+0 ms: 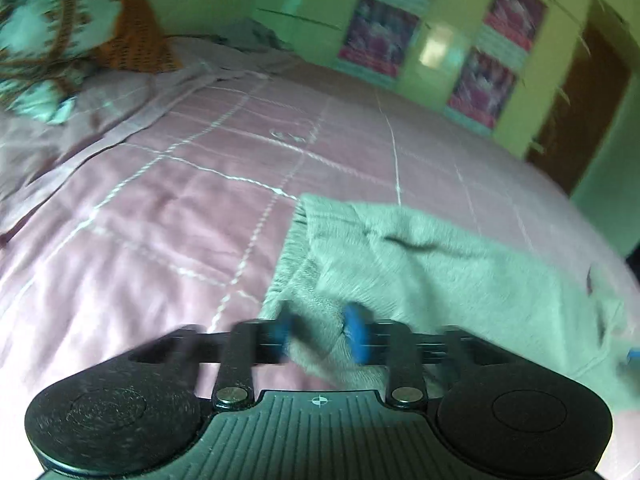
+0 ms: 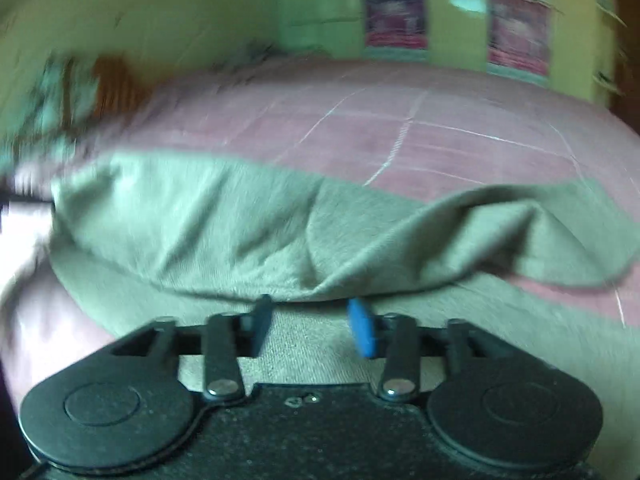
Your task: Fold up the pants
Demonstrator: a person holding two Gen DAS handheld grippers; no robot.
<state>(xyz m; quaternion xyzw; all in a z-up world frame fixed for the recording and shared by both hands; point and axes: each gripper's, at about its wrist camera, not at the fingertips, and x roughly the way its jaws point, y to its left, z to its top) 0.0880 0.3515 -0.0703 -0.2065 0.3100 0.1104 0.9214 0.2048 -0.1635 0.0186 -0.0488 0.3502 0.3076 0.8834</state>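
Observation:
The grey-green pants (image 1: 440, 264) lie on the pink quilted bed; the elastic waistband (image 1: 294, 236) shows in the left wrist view. My left gripper (image 1: 320, 332) is open, its blue pads (image 1: 356, 332) on either side of a bunch of fabric at the waist end. In the right wrist view the pants (image 2: 240, 216) lie folded over, one layer on another. My right gripper (image 2: 316, 320) is open just above the lower layer, at the edge of the folded-over layer, with nothing between its blue-padded fingers (image 2: 362, 328). Both views are motion-blurred.
The pink bedspread (image 1: 180, 200) with white grid lines stretches out beyond the pants. A patterned pillow (image 1: 52, 40) and an orange cushion (image 1: 136, 36) lie at the far left. Green walls with posters (image 1: 380, 36) and a brown door (image 1: 580, 108) stand behind the bed.

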